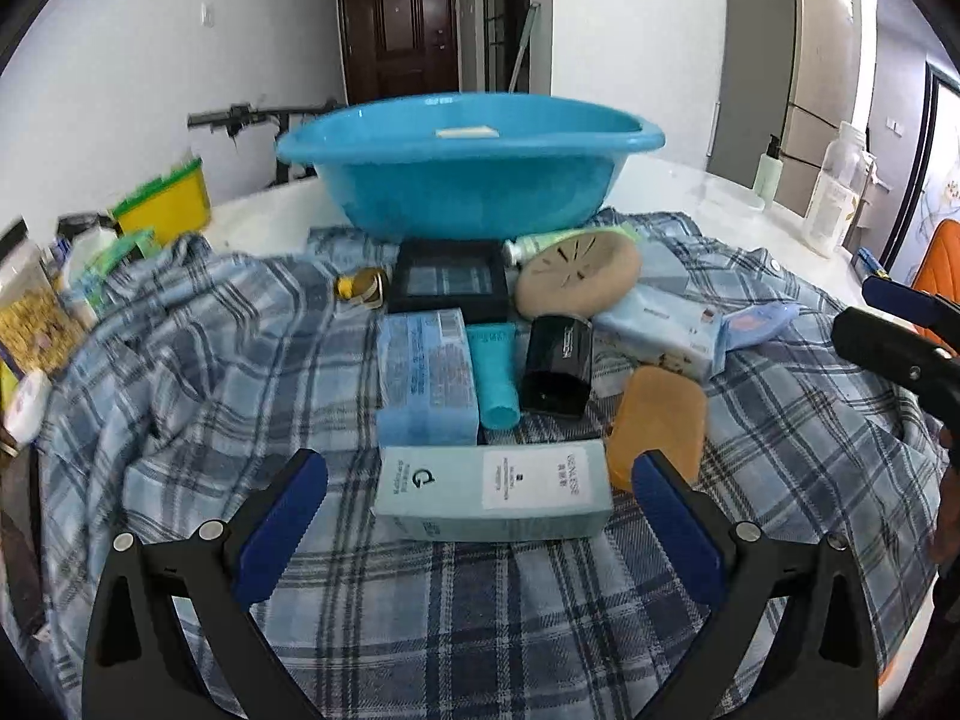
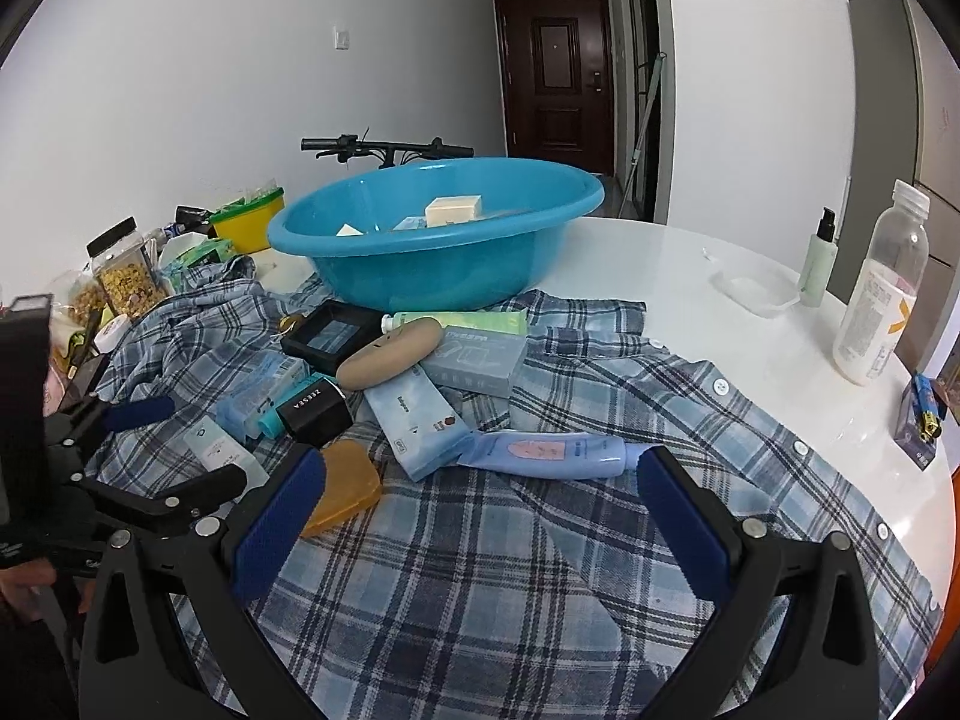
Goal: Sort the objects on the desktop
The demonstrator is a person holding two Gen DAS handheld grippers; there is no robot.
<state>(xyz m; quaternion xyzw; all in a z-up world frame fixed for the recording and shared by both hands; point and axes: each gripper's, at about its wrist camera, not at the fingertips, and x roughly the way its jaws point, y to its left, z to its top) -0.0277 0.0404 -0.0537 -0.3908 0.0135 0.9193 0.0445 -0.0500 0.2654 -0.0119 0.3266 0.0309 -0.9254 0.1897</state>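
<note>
Left wrist view: the left gripper (image 1: 480, 498) has its jaws spread wide with nothing in them, and the pale blue carton (image 1: 492, 492) lies right between the tips on the plaid shirt (image 1: 210, 360). Its long axis runs crosswise, jaw to jaw, so I'd guess the grip would land on its short ends unless the wrist turns. The blue basin (image 1: 468, 174) sits straight ahead, past the pile.

Right wrist view: the right gripper (image 2: 480, 504) is also wide apart and empty, over bare shirt. The blue tube (image 2: 552, 453) lies just past its tips, also crosswise. The carton is off to its left, so the left one is clearly nearer.
</note>
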